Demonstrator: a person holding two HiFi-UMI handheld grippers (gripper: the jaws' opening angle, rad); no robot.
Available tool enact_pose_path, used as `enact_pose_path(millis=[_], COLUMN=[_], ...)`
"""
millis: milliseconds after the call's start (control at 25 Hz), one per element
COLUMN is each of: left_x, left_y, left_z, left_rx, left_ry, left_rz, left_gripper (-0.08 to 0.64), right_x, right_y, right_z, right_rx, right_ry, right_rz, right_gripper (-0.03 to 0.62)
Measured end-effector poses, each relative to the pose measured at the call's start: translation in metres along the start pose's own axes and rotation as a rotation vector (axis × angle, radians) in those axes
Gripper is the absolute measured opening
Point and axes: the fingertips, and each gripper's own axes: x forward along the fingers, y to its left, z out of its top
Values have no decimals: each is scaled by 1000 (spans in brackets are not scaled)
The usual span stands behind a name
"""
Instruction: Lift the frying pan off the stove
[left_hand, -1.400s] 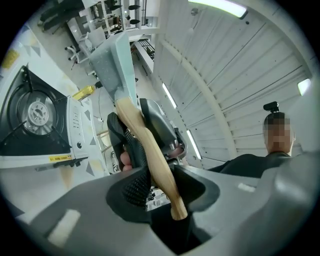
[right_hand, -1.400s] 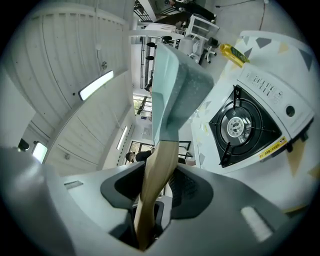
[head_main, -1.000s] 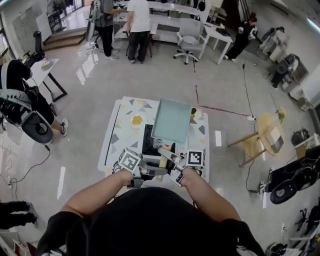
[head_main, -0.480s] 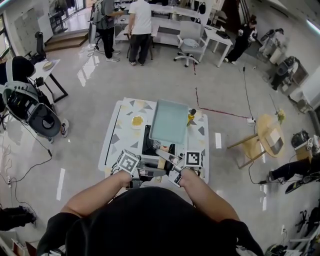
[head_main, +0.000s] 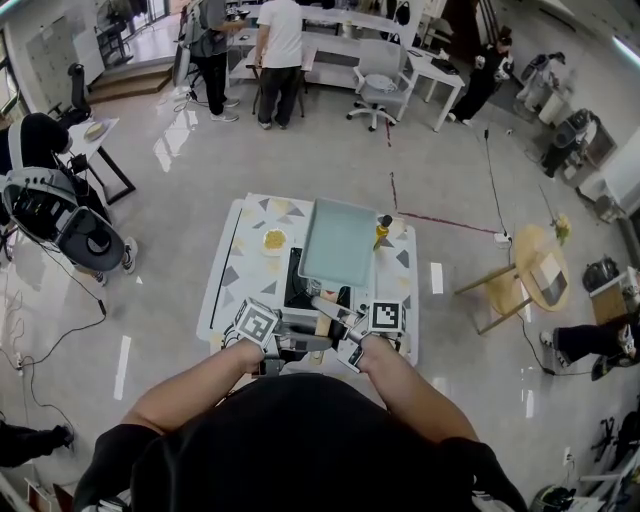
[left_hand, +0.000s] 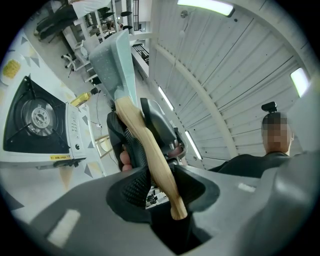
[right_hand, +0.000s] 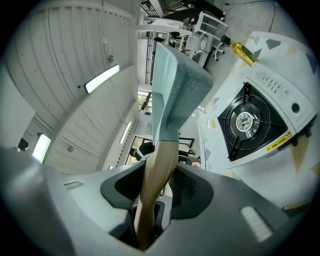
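Item: frying pan (head_main: 340, 240), rectangular, pale grey-green, with a wooden handle (head_main: 325, 322). It is held in the air, clear of the stove (head_main: 297, 287), whose burner is bare in both gripper views.

Left gripper (head_main: 290, 343): fingers (left_hand: 135, 187) closed on the butt end of the wooden handle, ribbed pad against the wood.

Right gripper (head_main: 350, 325): fingers (right_hand: 187, 192) partly apart and clamped on the wooden handle further up, nearer the frying pan.

Stove: black, single burner, white front panel with a yellow label (left_hand: 61, 157); the print is too small to read.

Bench (head_main: 225, 280): white with coloured triangles. It carries the stove, a bowl (head_main: 273, 240) with yellow contents, and a bottle (head_main: 384, 230) of yellow liquid.
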Motion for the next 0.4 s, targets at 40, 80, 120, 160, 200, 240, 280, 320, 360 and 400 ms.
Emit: enact_pose_path(millis=[40, 80, 120, 160, 200, 240, 280, 320, 360, 400], left_x=[0, 0, 0, 1, 1, 0, 0, -1, -1, -1], left_y=[1, 0, -1, -1, -1, -1, 0, 0, 0, 1], left_z=[0, 0, 0, 0, 0, 0, 0, 0, 0, 0], left_rx=[-1, -4, -8, -10, -11, -11, -11, -12, -14, -15], left_ry=[-1, -2, -1, 0, 1, 1, 2, 2, 2, 2], left_rz=[-1, -4, -6, -8, -8, -7, -7, -8, -9, -10], left_gripper=[152, 152, 152, 152, 152, 152, 152, 152, 152, 152], right_x=[0, 0, 0, 0, -1, 0, 0, 0, 1, 1], right_y=[0, 0, 0, -1, -1, -1, -1, -1, -1, -1], right_z=[0, 0, 0, 0, 1, 1, 1, 1, 1, 1], right_rx=[0, 0, -2, -6, -7, -2, 4, 8, 11, 14], right_ry=[1, 2, 2, 1, 1, 0, 0, 1, 1, 2], right_rz=[0, 0, 1, 2, 3, 4, 4, 5, 6, 7], right_gripper=[173, 173, 173, 173, 173, 173, 173, 173, 173, 173])
